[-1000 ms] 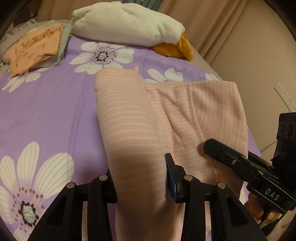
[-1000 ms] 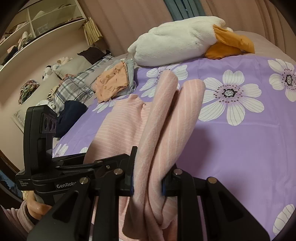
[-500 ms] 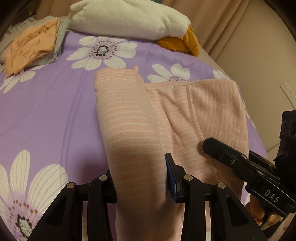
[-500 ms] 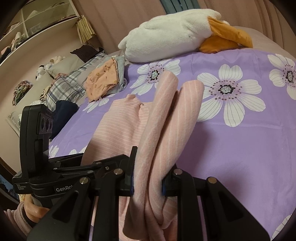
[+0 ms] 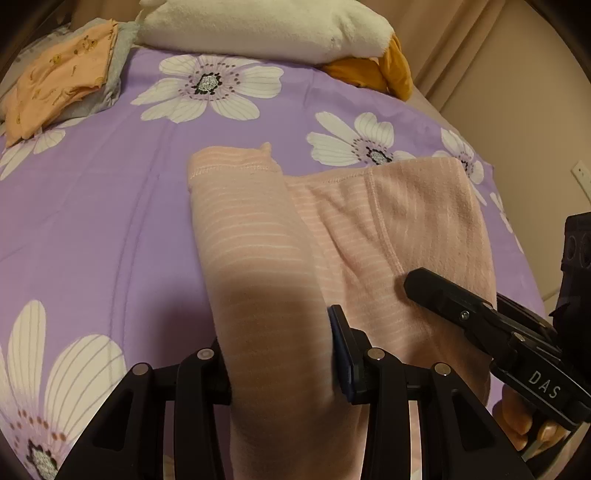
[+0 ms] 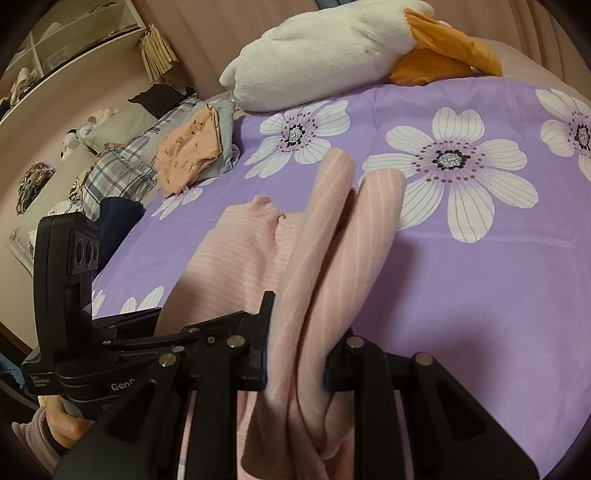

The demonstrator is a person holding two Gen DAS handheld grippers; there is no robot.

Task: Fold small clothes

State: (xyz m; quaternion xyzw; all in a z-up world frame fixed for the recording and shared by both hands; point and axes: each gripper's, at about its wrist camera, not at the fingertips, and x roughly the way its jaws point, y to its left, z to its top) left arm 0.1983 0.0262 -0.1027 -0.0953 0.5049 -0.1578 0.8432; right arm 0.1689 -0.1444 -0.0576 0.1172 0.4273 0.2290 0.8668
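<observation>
Both grippers are clamped on one pink, white-striped knit garment that lies partly on the purple flowered bedspread: the left gripper pinches one raised fold, the right gripper a bunched double fold. I judge the fold goes best if both carry their edges forward level and lay them flat together. Counted: one orange printed folded cloth atop one grey cloth, one white plush pillow.

Bedroom, warmly lit.
Stood against beige curtains: bed with purple flowered bedspread, white shelving along the wall.
</observation>
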